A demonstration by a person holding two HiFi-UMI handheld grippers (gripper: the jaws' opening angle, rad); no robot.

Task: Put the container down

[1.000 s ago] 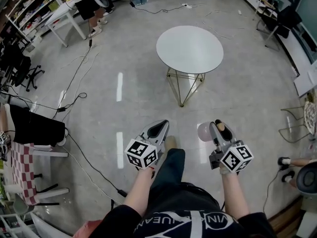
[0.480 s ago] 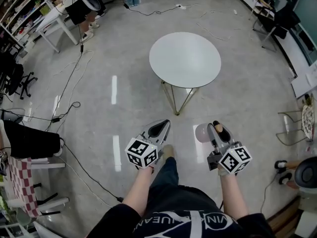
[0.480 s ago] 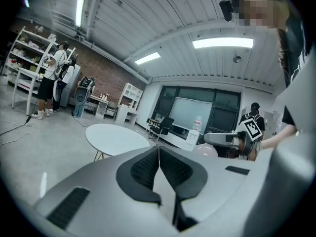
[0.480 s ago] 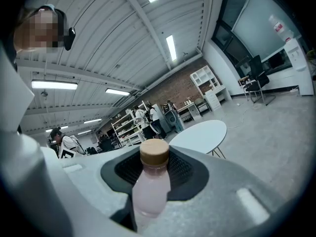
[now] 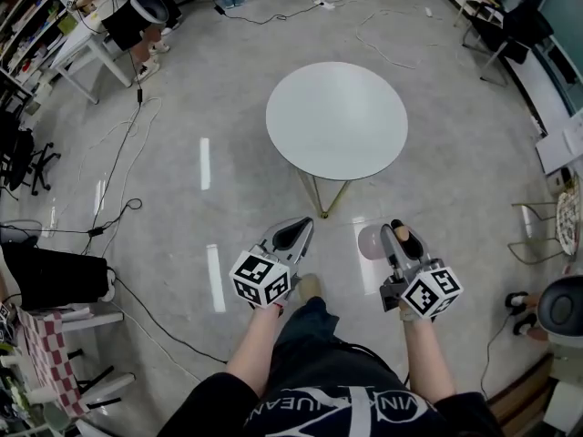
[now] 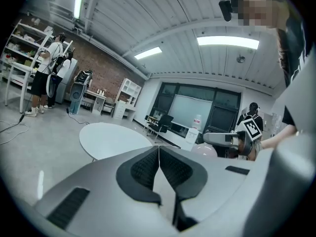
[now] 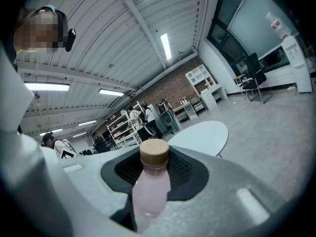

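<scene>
A pale pink bottle (image 7: 149,187) with a tan cap stands between the jaws of my right gripper (image 7: 153,174), which is shut on it. In the head view the bottle (image 5: 372,241) shows just left of that gripper (image 5: 398,240), held over the floor short of the round white table (image 5: 337,119). My left gripper (image 5: 291,234) is shut and holds nothing; its dark pads (image 6: 143,168) meet in the left gripper view (image 6: 159,162). The table (image 6: 111,138) lies ahead of both grippers, and its top is bare.
The table stands on thin gold wire legs (image 5: 321,194) on a glossy grey floor. Cables (image 5: 114,176) trail across the floor at left. Shelves, desks and people (image 5: 137,12) are at the far left; chairs (image 5: 496,25) stand at the right.
Both grippers and the person have moved forward, toward the round table, which now sits closer and lower in the head view. The bottle stays in the right gripper.
</scene>
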